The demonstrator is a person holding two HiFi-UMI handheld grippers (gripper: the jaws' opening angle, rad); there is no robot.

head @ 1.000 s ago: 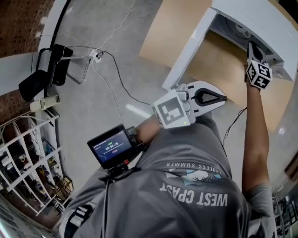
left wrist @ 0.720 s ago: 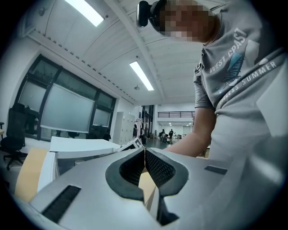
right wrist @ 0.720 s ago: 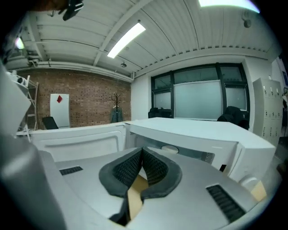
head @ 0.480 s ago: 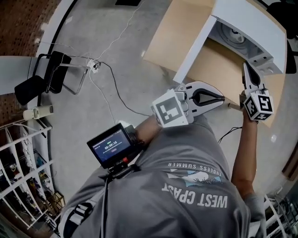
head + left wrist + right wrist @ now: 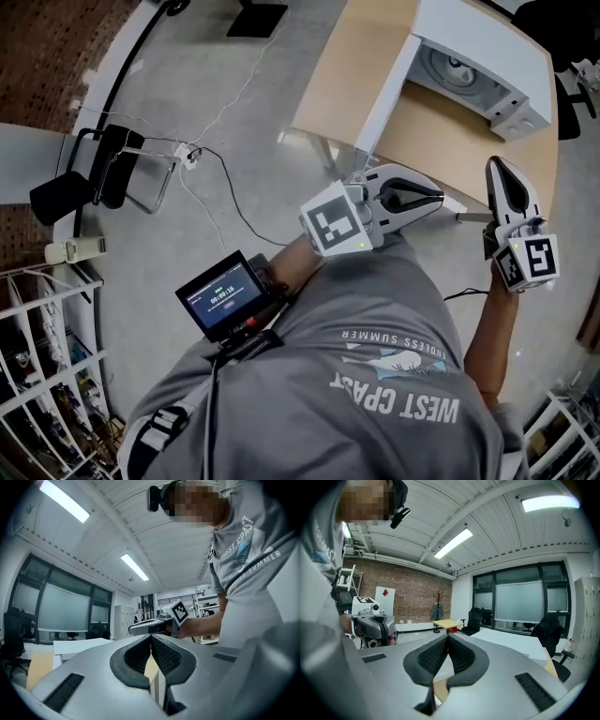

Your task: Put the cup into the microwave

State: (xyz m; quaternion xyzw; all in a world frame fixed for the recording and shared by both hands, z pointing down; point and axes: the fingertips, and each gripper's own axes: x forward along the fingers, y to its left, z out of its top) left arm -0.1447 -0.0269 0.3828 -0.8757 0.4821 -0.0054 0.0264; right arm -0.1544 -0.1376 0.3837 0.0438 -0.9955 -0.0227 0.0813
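The white microwave (image 5: pixel 487 47) stands on the wooden table (image 5: pixel 342 75) with its door (image 5: pixel 386 94) swung open. A round grey shape (image 5: pixel 457 70) shows inside; I cannot tell whether it is a cup or the turntable. No cup shows elsewhere. My right gripper (image 5: pixel 497 169) is held off the table's near edge, away from the microwave, shut and empty; its pads meet in the right gripper view (image 5: pixel 447 639). My left gripper (image 5: pixel 436 199) points level at the table's near edge, also shut with nothing in it (image 5: pixel 151 641).
Cables (image 5: pixel 220 141) trail over the grey floor at the left, by a black chair (image 5: pixel 94 169). A white wire rack (image 5: pixel 37 375) stands at the lower left. A small screen (image 5: pixel 220 295) hangs at the person's waist. A black office chair (image 5: pixel 562 37) sits behind the microwave.
My right gripper has pulled back out of the microwave's opening toward the person. The left gripper has shifted a little sideways. Both stayed shut.
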